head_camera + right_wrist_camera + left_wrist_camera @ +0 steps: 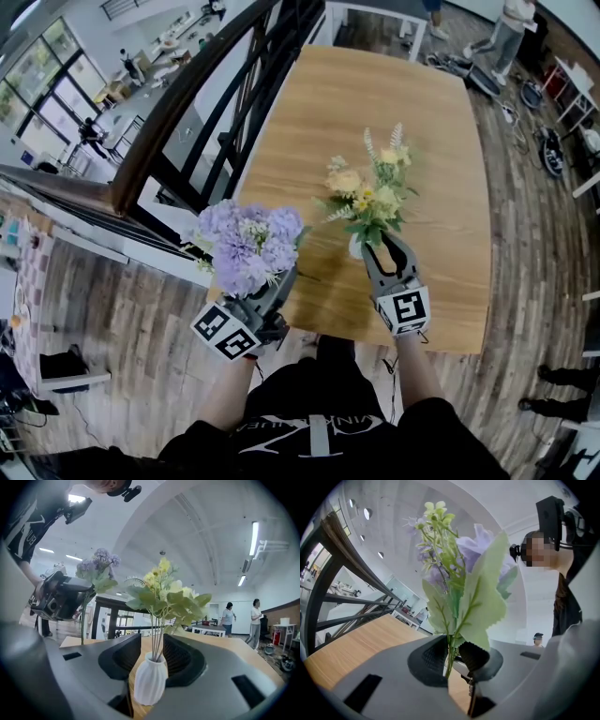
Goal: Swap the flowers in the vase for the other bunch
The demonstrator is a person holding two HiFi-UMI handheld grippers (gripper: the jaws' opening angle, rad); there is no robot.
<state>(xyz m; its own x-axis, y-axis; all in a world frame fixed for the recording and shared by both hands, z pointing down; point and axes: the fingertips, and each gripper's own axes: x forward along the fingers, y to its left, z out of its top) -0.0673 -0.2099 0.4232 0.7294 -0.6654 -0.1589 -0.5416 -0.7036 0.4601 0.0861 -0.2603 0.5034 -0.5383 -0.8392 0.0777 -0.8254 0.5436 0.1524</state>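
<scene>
1. Purple artificial flower bunch hangs by the table's near left corner, its green stems pinched in the left gripper.
2. Right gripper is spread around the white ribbed vase of yellow flowers.
3. That vase stands on the light wooden table, between a dark railing and grey plank floor.

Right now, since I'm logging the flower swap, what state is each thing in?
white ribbed vase: upright on the wooden table, between open jaws.
yellow flower bunch: upright in the white ribbed vase.
purple flower bunch: held off the wooden table, stems pinched.
left gripper: shut on the purple flower bunch.
right gripper: open, jaws flanking the white ribbed vase.
</scene>
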